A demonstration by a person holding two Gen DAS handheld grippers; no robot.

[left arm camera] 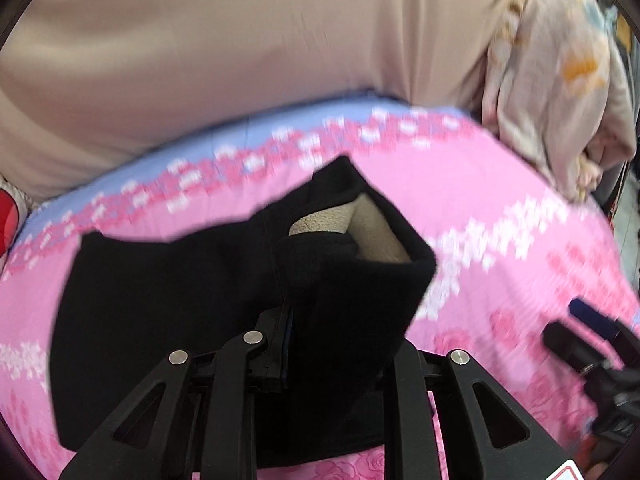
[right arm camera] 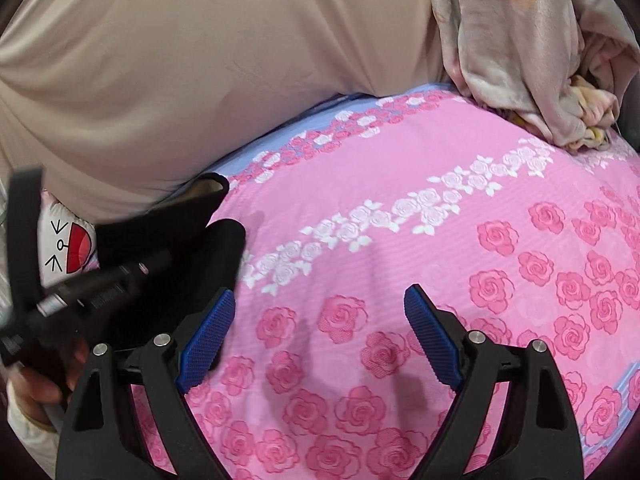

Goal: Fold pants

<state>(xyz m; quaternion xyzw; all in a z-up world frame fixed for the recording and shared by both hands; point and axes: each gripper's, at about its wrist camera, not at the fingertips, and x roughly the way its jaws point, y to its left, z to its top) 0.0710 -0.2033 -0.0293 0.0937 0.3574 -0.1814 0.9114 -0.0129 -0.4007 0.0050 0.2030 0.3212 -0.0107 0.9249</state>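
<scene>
The black pants (left arm camera: 160,300) with a beige fleece lining (left arm camera: 360,228) lie bunched on the pink rose-print bedsheet (left arm camera: 500,240). My left gripper (left arm camera: 292,320) is shut on a fold of the pants and holds it raised above the sheet. In the right wrist view my right gripper (right arm camera: 316,320) is open with blue pads (right arm camera: 208,336), empty, over bare sheet (right arm camera: 360,220). The pants (right arm camera: 216,240) and the left gripper (right arm camera: 100,280) show at its left. The right gripper shows at the lower right of the left wrist view (left arm camera: 580,332).
A large beige cushion (left arm camera: 220,48) runs along the back of the bed. A pale floral blanket (left arm camera: 560,80) is heaped at the back right. A white cartoon pillow (right arm camera: 68,244) sits at the far left.
</scene>
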